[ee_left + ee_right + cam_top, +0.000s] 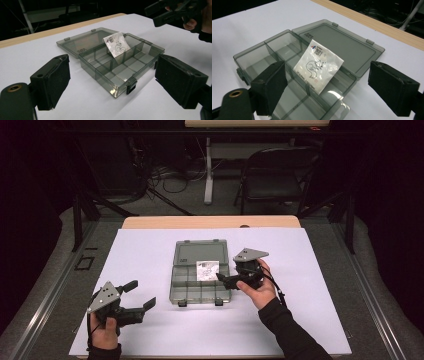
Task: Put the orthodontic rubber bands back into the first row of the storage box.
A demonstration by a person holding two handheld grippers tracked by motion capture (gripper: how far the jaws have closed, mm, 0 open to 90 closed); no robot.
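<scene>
Left tool (141, 295): black body, grey three-cornered top plate, two blocky black jaws faced with matte foam, brass-ringed screw hole, trailing black cable. Right tool (223, 279): same build. Person: dark long sleeves (292, 335).

Packet (208, 270) in open box (200, 292)

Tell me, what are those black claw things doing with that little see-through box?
A person holds a gripper in each hand at a white table. The clear compartment box lies open, lid flat behind it. A small white packet with a drawing on it leans in a back compartment. The right gripper sits right by the packet with its fingers open, not pinching it. The left gripper waits open, off to the side.
</scene>
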